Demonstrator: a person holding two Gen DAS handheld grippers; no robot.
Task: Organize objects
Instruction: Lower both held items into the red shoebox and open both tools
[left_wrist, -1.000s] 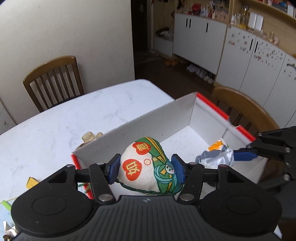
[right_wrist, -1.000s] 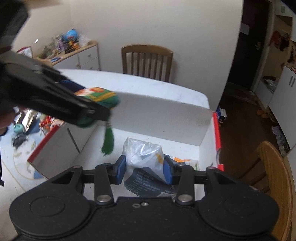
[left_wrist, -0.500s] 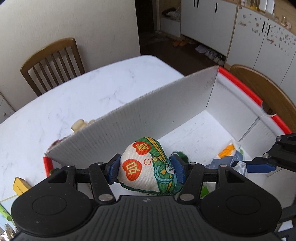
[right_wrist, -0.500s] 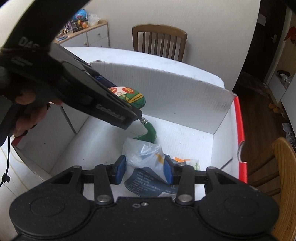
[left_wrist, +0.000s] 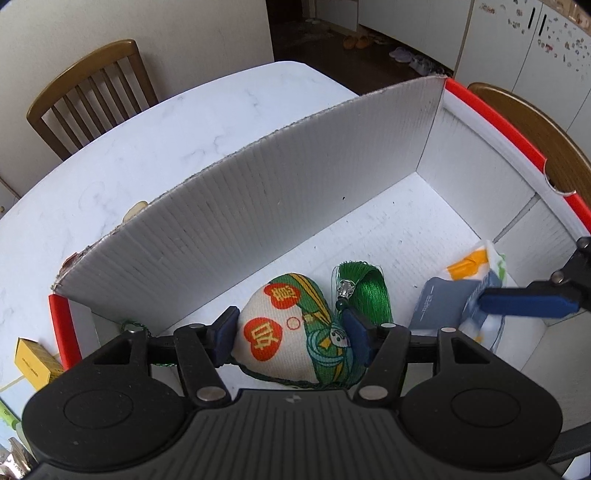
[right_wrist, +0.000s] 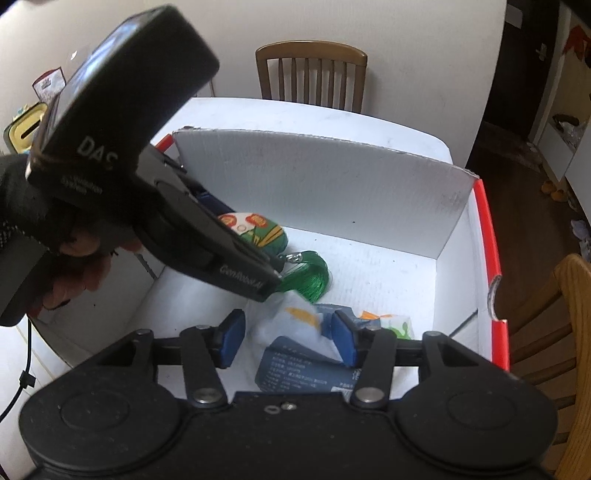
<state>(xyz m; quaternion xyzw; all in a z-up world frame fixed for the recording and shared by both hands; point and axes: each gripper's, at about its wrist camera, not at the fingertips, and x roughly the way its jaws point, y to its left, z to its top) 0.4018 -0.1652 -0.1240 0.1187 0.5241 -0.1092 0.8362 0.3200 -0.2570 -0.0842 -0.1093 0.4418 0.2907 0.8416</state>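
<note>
Left wrist view: your left gripper (left_wrist: 293, 330) was clamped on the sachet (left_wrist: 295, 332), pads pressed into both its sides, low inside the box (left_wrist: 258, 206) and close to the floor. The tassel (left_wrist: 364, 290) already lay on the box floor, just beyond the sachet.

Right wrist view: your right gripper (right_wrist: 290, 341) stood part-open around the packet (right_wrist: 299, 343); the right pad touched it, the left pad showed a gap, so no firm hold. The packet sat near the box's front wall, just beside the tassel.

Judgement: release step for both. You needed the sachet down on the floor before spreading the left fingers, then a straight lift clear of the tassel cord. On the right, widen fully before withdrawing, or the crinkly packet could drag along. The two grippers were close; staggering the exits would avoid a knock.
</note>
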